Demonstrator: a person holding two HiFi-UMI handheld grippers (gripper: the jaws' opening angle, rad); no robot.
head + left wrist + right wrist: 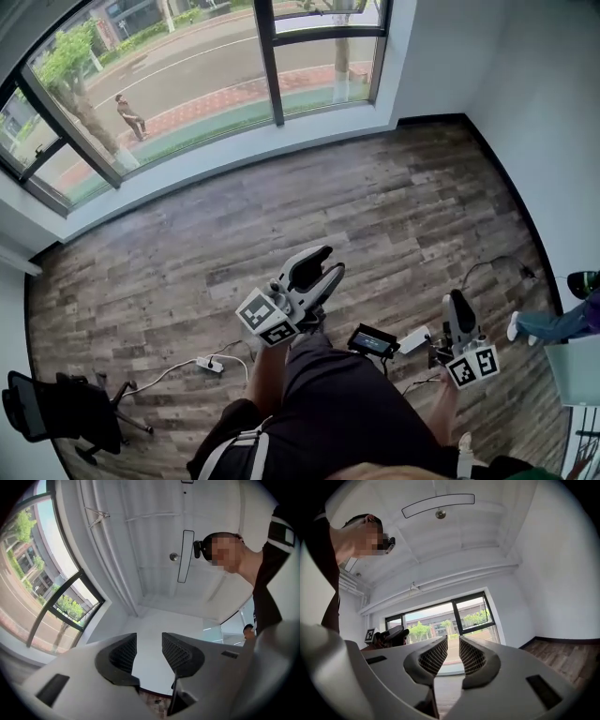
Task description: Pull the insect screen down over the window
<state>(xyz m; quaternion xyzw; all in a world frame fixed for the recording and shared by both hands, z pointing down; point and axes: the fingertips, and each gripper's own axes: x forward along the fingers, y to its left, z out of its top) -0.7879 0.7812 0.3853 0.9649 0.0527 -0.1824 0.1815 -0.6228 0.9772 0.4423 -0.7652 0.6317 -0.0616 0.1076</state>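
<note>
Holding both grippers low at your waist keeps them well apart from the window [187, 84], which spans the far wall across the wood floor [375, 216]. Treat this as a stand-off position: nothing is gripped and no reach toward the window has begun.

The left gripper [328, 263] tilts upward. Its jaws are spread wide, and only a bare white wall [154, 620] shows between them. The right gripper [456, 302] points level at the window. Its jaws stand a narrow gap apart with nothing between the pads.

The insect screen cannot be made out in any view. The head view cuts off the window's top edge, where a pull-down screen would probably sit. The right gripper view shows the upper frame too small to reveal a pull bar. Locate that bar before you advance.

Note the power strip [210, 365] and its cable [169, 371] on the floor near your feet.
</note>
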